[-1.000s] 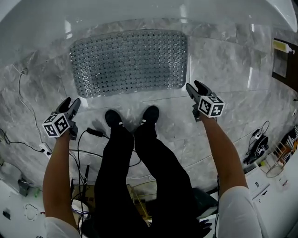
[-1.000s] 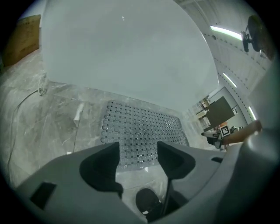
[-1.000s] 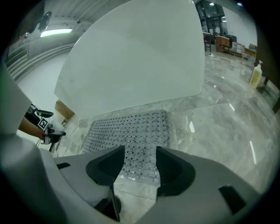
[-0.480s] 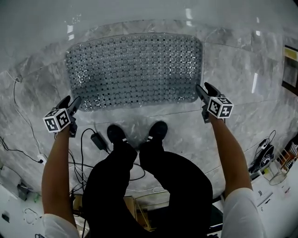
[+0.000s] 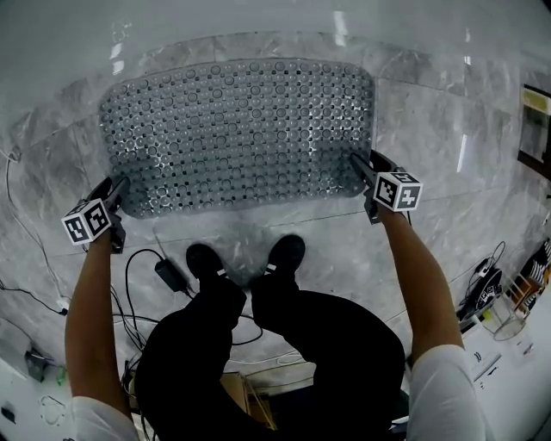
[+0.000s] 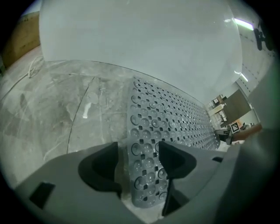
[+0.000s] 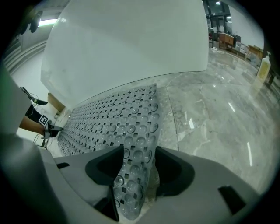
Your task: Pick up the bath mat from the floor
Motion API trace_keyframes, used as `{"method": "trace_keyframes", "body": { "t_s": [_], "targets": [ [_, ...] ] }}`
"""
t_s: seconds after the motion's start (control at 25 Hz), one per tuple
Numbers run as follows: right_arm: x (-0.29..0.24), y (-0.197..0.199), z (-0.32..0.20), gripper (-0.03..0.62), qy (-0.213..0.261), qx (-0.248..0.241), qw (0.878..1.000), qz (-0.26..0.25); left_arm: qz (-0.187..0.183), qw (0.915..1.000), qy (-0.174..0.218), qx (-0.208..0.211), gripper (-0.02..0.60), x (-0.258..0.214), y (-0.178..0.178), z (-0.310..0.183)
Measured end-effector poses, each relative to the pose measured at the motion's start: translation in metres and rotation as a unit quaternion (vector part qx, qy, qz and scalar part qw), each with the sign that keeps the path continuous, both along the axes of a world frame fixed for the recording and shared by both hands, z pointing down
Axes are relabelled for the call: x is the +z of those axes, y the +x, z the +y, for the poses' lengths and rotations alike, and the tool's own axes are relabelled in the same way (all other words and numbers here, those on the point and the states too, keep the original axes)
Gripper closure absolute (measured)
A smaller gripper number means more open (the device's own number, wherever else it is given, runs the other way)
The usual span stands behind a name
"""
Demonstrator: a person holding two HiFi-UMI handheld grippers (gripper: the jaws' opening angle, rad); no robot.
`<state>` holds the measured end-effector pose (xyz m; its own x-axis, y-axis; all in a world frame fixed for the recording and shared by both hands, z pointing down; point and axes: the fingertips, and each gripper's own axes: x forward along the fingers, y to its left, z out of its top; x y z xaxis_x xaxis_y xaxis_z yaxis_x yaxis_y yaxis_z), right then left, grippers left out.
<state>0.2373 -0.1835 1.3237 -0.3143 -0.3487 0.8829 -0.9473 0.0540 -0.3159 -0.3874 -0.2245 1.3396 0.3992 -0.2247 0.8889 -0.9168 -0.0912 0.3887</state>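
Observation:
A grey bath mat [image 5: 237, 129] with rows of suction cups and small holes lies flat on the marble floor. My left gripper [image 5: 116, 185] is at its near left corner and my right gripper [image 5: 366, 164] at its near right corner. In the left gripper view the mat's corner [image 6: 146, 175] lies between the wide-open jaws of the left gripper [image 6: 138, 153], with a gap beside it. In the right gripper view the mat's edge [image 7: 131, 175] runs between the spread jaws of the right gripper [image 7: 139, 159]. Neither pair of pads presses on it.
A white tub wall [image 5: 258, 21] rises just beyond the mat. The person's two black shoes [image 5: 202, 258] stand right behind the mat's near edge. Cables and a black power adapter [image 5: 168, 274] lie on the floor at the left. Small items [image 5: 504, 319] sit at the far right.
Both grippers have moved forward and down, from short of the mat to its two near corners. The mat now fills more of the head view.

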Motion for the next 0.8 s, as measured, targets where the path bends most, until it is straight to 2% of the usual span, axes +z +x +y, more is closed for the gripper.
{"method": "trace_keyframes", "body": {
  "t_s": [0.08, 0.2, 0.28, 0.32, 0.36, 0.56, 0.68, 0.8],
  "targets": [
    [-0.003, 0.004, -0.001, 0.376, 0.003, 0.013, 1.0, -0.001, -0.002, 1.0, -0.003, -0.004, 0.296, 0.003, 0.007, 0.002],
    [-0.007, 0.006, 0.004, 0.531, -0.005, 0.033, 0.999, -0.012, -0.015, 0.9999, -0.007, 0.004, 0.337, 0.002, 0.009, 0.006],
    [-0.011, 0.003, 0.009, 0.545, -0.012, 0.039, 0.999, -0.02, -0.009, 0.9999, -0.006, -0.005, 0.449, -0.003, 0.008, 0.006],
    [-0.015, -0.001, 0.009, 0.546, -0.009, 0.035, 0.999, -0.023, -0.002, 0.9999, -0.003, -0.016, 0.538, -0.008, 0.006, 0.005],
    [-0.02, -0.005, 0.008, 0.548, -0.003, 0.031, 0.999, -0.027, 0.007, 0.9997, 0.001, -0.025, 0.552, -0.013, 0.006, 0.004],
    [-0.073, -0.028, -0.003, 0.553, 0.046, 0.011, 0.998, -0.044, 0.051, 0.9979, 0.039, -0.005, 0.56, -0.068, 0.022, -0.001],
    [-0.121, -0.047, -0.005, 0.554, 0.066, 0.021, 0.996, -0.059, 0.093, 0.9944, 0.051, 0.004, 0.561, -0.122, 0.039, -0.005],
    [-0.181, -0.072, -0.008, 0.554, 0.081, 0.023, 0.994, -0.075, 0.116, 0.9908, 0.068, 0.018, 0.563, -0.186, 0.055, -0.015]
  ]
}}
